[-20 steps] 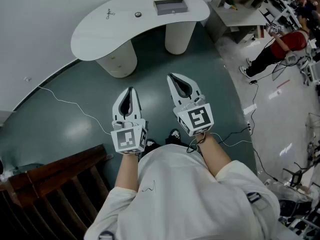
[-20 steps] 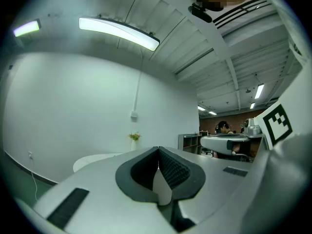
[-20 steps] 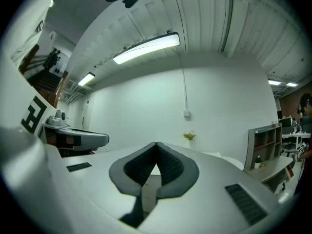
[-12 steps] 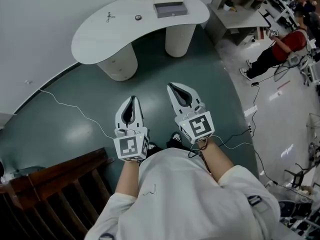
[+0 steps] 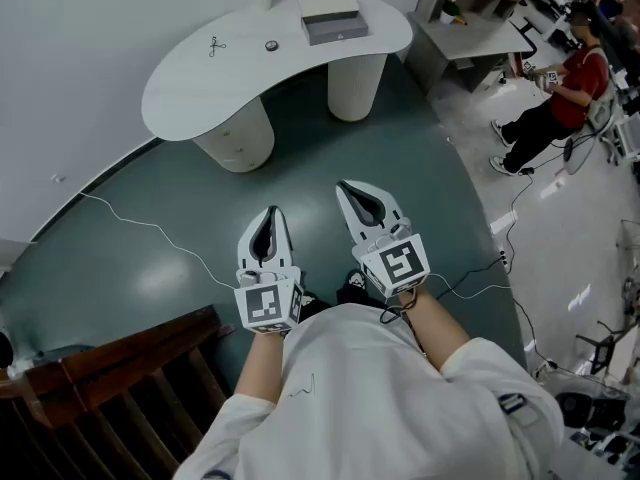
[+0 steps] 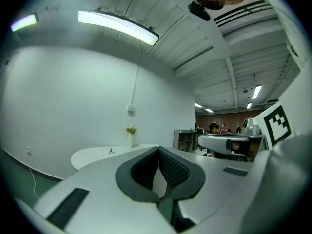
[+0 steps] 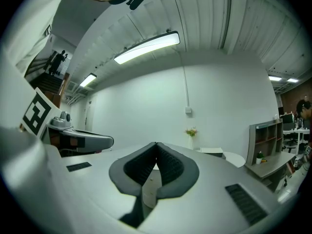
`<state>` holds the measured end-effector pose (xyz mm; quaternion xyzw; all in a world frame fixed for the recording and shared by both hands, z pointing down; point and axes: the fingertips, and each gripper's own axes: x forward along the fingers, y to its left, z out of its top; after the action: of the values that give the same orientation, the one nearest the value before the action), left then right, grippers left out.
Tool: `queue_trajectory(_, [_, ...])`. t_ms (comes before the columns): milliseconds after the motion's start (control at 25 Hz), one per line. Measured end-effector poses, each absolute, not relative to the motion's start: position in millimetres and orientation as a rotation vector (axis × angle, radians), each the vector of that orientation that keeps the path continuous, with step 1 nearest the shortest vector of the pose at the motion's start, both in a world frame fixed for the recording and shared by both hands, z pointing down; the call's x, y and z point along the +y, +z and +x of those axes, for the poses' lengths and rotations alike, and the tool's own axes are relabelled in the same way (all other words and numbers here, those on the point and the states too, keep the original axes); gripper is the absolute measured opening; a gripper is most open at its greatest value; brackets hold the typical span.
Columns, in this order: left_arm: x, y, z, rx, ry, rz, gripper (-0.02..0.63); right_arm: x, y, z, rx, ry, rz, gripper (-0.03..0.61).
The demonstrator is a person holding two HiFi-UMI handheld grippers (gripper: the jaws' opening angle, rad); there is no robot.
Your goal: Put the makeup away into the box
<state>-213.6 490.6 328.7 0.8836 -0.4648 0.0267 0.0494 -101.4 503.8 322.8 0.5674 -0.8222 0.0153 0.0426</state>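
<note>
Both grippers are held level over the green floor, some way short of the white curved table [image 5: 200, 88]. On the table lie a grey and white box [image 5: 333, 18], a small dark scissor-like item [image 5: 214, 46] and a small round item [image 5: 271, 45]. My left gripper [image 5: 272, 211] is shut with nothing in it, its pads meeting at the tip [image 6: 158, 147]. The right gripper [image 5: 344, 184] is also shut and empty [image 7: 156, 144]. Both point towards the table. A vase with a plant [image 7: 191, 133] stands at the table's back edge.
A dark wooden piece of furniture [image 5: 110, 368] stands at the lower left. A thin cable [image 5: 150, 228] runs across the floor. At the right are a low grey desk [image 5: 470, 33], more cables [image 5: 480, 268] and a person in red [image 5: 565, 88].
The left gripper has drifted slightly right and lower in the head view. The right gripper has barely moved. Both stay shut and empty.
</note>
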Motion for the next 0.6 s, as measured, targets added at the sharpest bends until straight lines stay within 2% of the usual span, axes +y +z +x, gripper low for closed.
queue_trajectory(600, [506.5,341.7,-186.9,-1.418,0.141,2.678,0.018,520.2,335.3,-73.9,-2.53,0.113,1.729,0.0])
